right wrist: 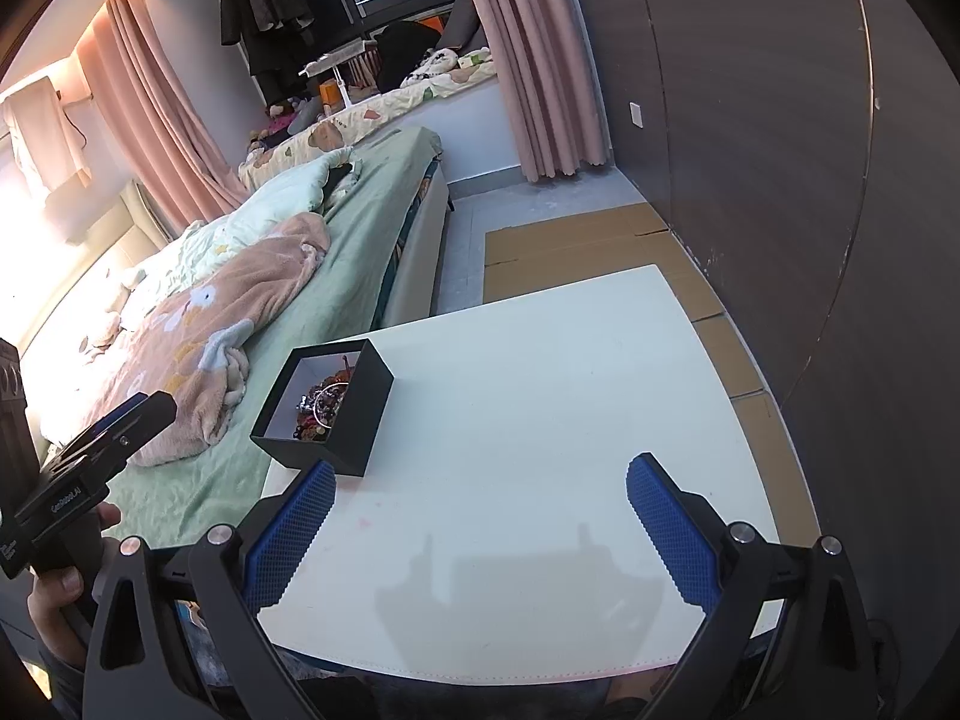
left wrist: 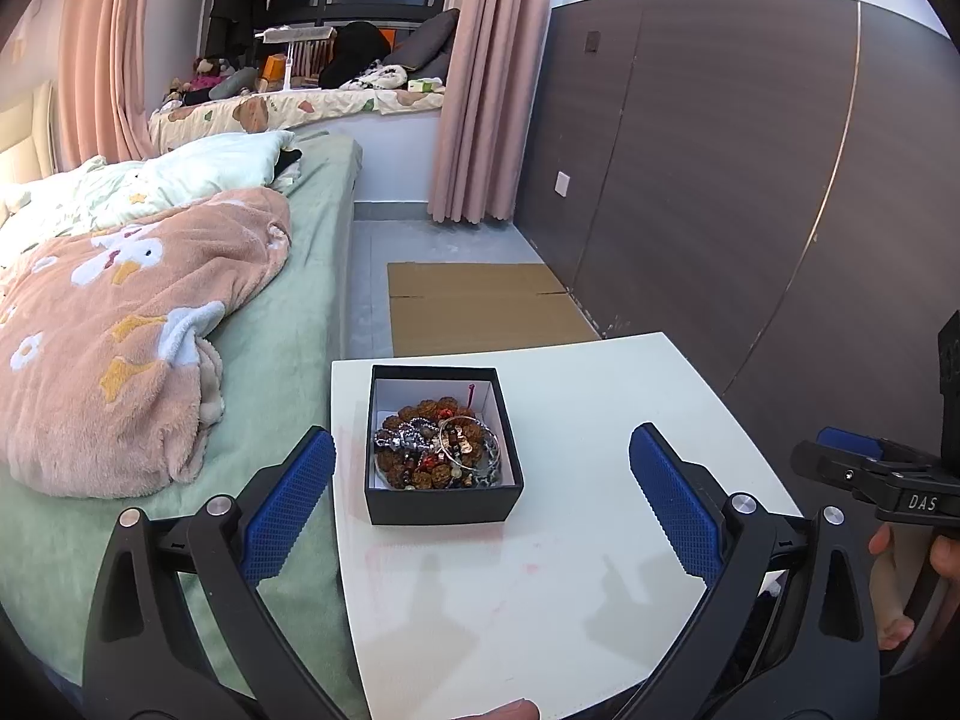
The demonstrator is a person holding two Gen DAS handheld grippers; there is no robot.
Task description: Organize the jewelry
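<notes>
A black open box [left wrist: 443, 501] [right wrist: 366, 414] with a white lining stands on the left part of the white table [left wrist: 600, 600] [right wrist: 540, 420]. Inside lies a tangle of jewelry [left wrist: 437, 443] [right wrist: 321, 405]: brown bead strands, silver chains and a thin bangle. My left gripper [left wrist: 483, 480] is open, held above the table with the box just ahead between its blue pads and nothing in it. My right gripper [right wrist: 480, 504] is open and empty over the bare middle of the table, the box at its front left. Each gripper also shows at the other view's edge.
A bed [left wrist: 288, 324] with a green sheet and a pink blanket [left wrist: 120, 330] touches the table's left side. A dark wood wall panel [left wrist: 750, 180] runs along the right. Flat cardboard [left wrist: 480, 306] lies on the floor beyond the table. A person's hand [right wrist: 60, 588] holds the left gripper's handle.
</notes>
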